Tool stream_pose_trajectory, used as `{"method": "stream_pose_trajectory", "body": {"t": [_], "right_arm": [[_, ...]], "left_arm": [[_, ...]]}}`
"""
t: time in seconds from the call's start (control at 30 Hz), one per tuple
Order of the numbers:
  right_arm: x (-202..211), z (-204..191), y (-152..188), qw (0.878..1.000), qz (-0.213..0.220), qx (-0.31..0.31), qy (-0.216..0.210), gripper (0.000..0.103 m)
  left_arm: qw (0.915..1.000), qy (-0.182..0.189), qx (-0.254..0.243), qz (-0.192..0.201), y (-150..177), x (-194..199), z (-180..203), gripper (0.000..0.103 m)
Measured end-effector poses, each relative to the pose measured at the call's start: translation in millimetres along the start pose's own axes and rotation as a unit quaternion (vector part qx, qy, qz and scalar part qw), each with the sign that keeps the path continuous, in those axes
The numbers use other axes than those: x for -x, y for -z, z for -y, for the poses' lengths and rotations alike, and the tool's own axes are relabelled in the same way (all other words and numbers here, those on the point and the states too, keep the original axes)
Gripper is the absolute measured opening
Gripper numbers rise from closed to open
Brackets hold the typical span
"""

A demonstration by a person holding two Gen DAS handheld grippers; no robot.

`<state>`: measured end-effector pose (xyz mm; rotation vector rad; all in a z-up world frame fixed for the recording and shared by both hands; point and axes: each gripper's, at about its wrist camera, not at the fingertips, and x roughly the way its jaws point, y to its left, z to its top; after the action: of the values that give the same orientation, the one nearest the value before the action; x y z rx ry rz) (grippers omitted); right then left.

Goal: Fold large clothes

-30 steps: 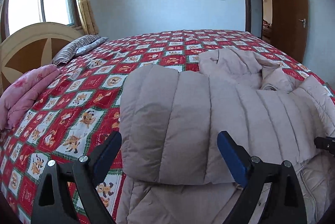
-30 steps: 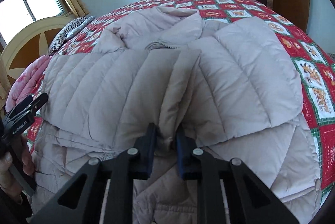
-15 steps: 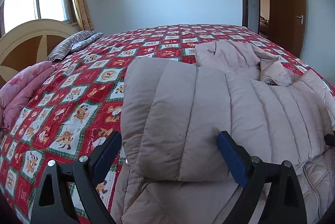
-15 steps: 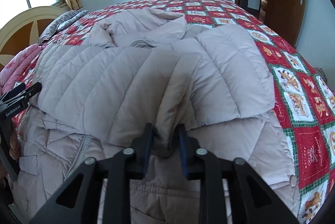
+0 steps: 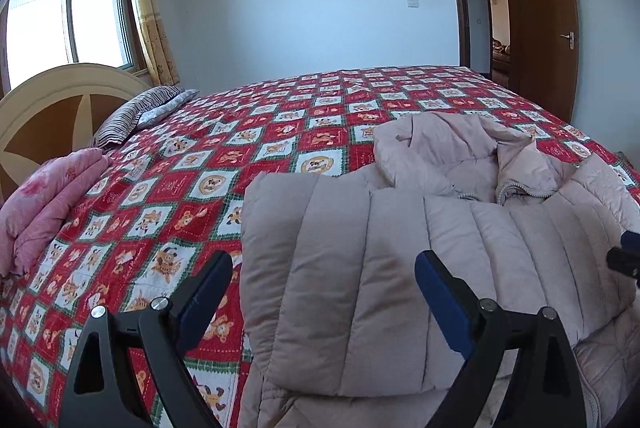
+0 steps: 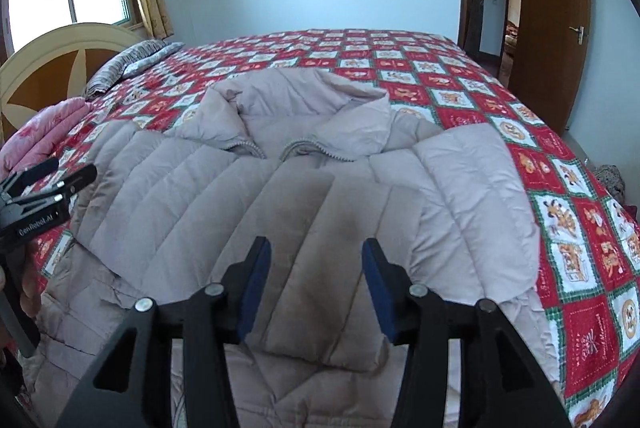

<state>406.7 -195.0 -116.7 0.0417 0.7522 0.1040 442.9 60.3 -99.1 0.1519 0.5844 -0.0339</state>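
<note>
A beige quilted down jacket [image 5: 400,252] lies on the bed, both sleeves folded across its front, collar and zipper at the far side; it also shows in the right wrist view [image 6: 304,196]. My left gripper [image 5: 324,276] is open and empty, above the jacket's left sleeve fold. My right gripper [image 6: 316,260] is open and empty, just above the sleeve end laid across the middle. The left gripper also shows at the left edge of the right wrist view [image 6: 44,184].
The bed carries a red checked cartoon quilt [image 5: 248,156]. A folded pink blanket [image 5: 44,204] and a striped pillow [image 5: 140,108] lie by the headboard [image 5: 44,108] at left. An open wooden door [image 6: 556,28] stands at the far right.
My right gripper has opened and let go of the sleeve end, which now lies flat on the jacket. Both grippers have lifted and tilted up a little.
</note>
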Motion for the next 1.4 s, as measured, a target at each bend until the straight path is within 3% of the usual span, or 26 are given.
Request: {"method": "stream_pose_trajectory", "body": {"t": [0.17,0.63,1.4], "right_arm": [[-28,1,14,1.0,-0.026,0.008,0.009,0.051],[-37,1,31,0.999,-0.033,0.012,0.015,0.051],[-43,-2,31,0.999,-0.036,0.015,0.026,0.051]], "left_arm": [[0.9998,-0.001,-0.009,-0.016,-4,-27,10,0.093],[0.996,0.012,0.006,-0.088,22,-84,17,0.098],[0.9913,0.025,0.029,-0.126,29,-103,11,0.102]]}}
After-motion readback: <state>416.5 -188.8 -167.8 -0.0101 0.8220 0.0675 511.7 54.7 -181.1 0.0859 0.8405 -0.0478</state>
